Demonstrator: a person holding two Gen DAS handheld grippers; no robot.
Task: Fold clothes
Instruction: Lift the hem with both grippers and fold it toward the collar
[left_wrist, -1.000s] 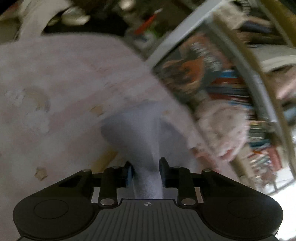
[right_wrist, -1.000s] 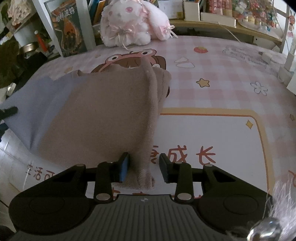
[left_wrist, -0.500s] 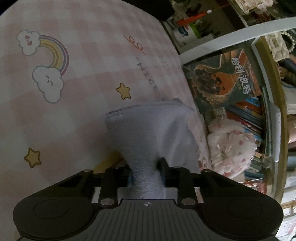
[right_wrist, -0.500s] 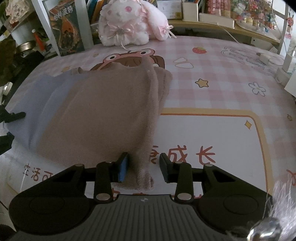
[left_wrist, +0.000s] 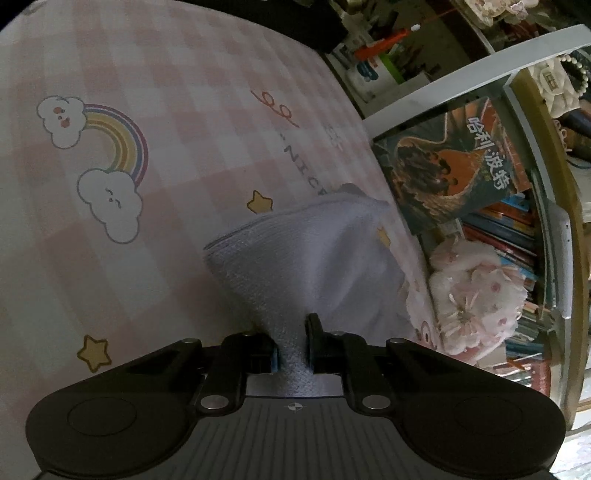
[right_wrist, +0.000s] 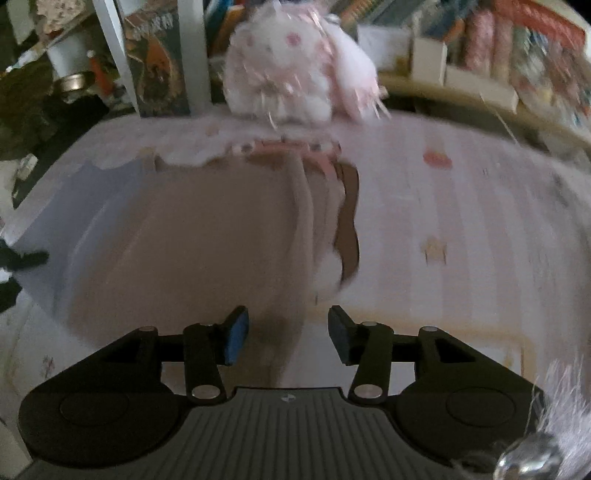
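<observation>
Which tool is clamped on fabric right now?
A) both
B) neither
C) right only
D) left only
D: the left tool is pinched shut on a bunched lavender cloth, while the right tool is spread open, its blue pads clear of the beige garment.

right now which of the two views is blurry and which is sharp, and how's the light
Right wrist view: heavy motion blur, smearing the plush toy, the brown garment and the bedsheet print; only the right tool is crisp. Left wrist view: sharp but dim, with the lavender cloth in the left tool shadowed; fisheye bends the shelf frame.
</observation>
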